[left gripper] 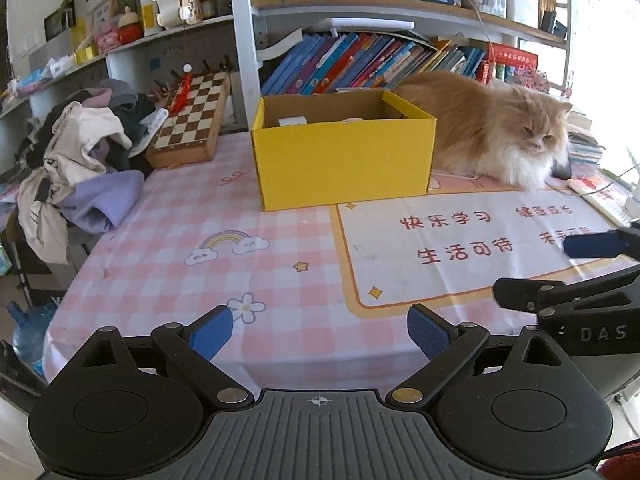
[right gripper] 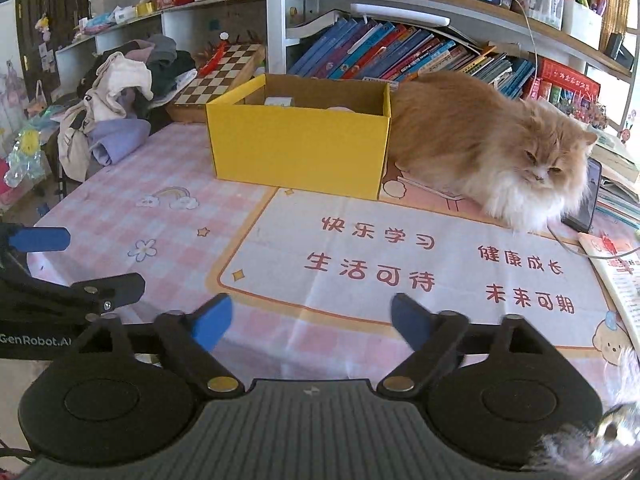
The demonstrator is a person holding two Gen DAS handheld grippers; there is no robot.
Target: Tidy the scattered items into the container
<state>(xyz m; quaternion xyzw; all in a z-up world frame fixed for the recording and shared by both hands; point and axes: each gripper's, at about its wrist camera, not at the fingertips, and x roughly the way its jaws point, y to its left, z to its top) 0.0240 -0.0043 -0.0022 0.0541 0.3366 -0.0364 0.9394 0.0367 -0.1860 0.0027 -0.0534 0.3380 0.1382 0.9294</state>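
A yellow cardboard box (left gripper: 344,164) (right gripper: 298,152) stands open at the back of the table, with a small white item (left gripper: 292,121) (right gripper: 278,101) showing inside it. My left gripper (left gripper: 320,332) hovers open over the near edge of the pink checked tablecloth (left gripper: 180,248), nothing between its blue pads. My right gripper (right gripper: 312,320) is open too, over the white printed mat (right gripper: 400,264), empty. Each gripper shows at the edge of the other's view, the right gripper (left gripper: 568,276) and the left gripper (right gripper: 68,264).
A fluffy orange cat (left gripper: 492,128) (right gripper: 492,148) lies right of the box, touching it. A chessboard (left gripper: 192,120) and a heap of clothes (left gripper: 80,160) sit at the back left. Bookshelves (left gripper: 372,60) stand behind. A phone (right gripper: 586,200) and books (right gripper: 620,280) lie at the right.
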